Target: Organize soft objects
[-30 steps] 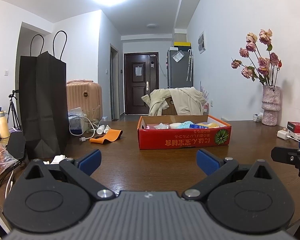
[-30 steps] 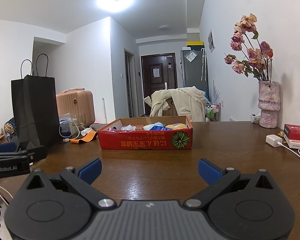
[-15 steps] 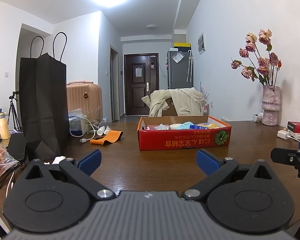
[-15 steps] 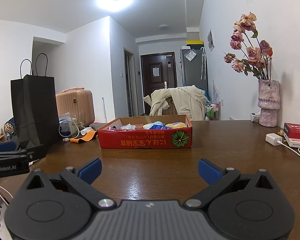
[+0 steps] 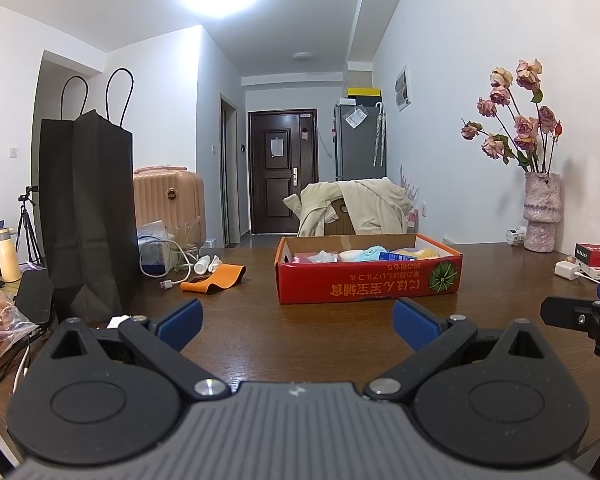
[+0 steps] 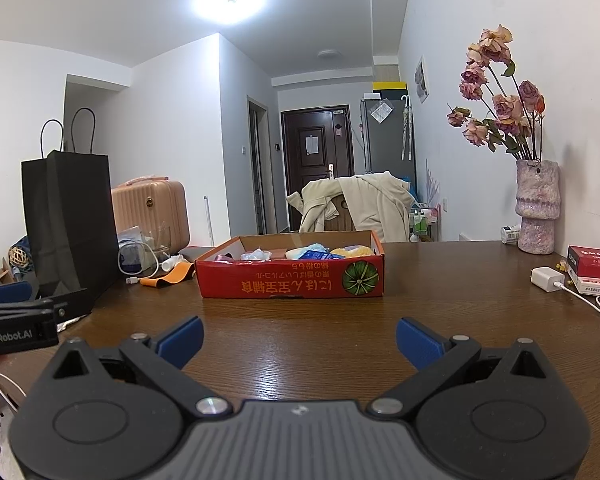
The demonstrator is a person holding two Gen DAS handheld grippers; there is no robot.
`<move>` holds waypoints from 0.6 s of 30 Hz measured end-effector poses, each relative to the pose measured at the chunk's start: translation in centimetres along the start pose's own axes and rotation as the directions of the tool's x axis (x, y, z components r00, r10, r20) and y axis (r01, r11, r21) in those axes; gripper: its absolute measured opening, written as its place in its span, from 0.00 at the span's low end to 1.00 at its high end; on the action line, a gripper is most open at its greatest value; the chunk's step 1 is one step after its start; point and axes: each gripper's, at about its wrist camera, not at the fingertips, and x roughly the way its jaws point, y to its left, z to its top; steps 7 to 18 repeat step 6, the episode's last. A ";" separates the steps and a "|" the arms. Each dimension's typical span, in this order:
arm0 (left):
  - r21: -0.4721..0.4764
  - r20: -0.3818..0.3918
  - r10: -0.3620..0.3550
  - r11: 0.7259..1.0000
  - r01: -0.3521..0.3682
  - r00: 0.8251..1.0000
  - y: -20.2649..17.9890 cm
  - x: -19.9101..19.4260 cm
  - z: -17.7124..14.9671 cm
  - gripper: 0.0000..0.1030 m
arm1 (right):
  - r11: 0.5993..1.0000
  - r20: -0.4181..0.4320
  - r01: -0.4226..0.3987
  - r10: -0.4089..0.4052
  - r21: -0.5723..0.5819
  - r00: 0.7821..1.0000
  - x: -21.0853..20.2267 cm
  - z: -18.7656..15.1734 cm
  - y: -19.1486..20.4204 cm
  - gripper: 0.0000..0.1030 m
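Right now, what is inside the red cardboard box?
The red cardboard box shows soft items: a light-blue fluffy piece, a yellow one and a blue packet. Its front wall hides anything lower.

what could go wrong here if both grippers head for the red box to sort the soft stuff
1. The red box is shallow and light-looking; a gripper catching its rim may slide it across the table instead of picking anything.
2. The left gripper and right gripper, both open, aim at the same box and might collide.
3. The white charger cable lies loose on the right; a sweep there could snag it.
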 end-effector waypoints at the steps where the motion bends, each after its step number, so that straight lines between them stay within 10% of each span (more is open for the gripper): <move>1: 0.002 0.002 0.001 1.000 -0.001 1.000 0.0 0.0 0.0 1.00 | 1.000 0.001 0.000 0.000 0.000 1.000 0.0 0.0 0.0 1.00; 18: 0.004 0.020 0.009 1.000 -0.009 1.000 0.0 -0.2 -0.1 1.00 | 1.000 0.007 -0.001 0.001 -0.002 1.000 -0.1 -0.1 0.2 1.00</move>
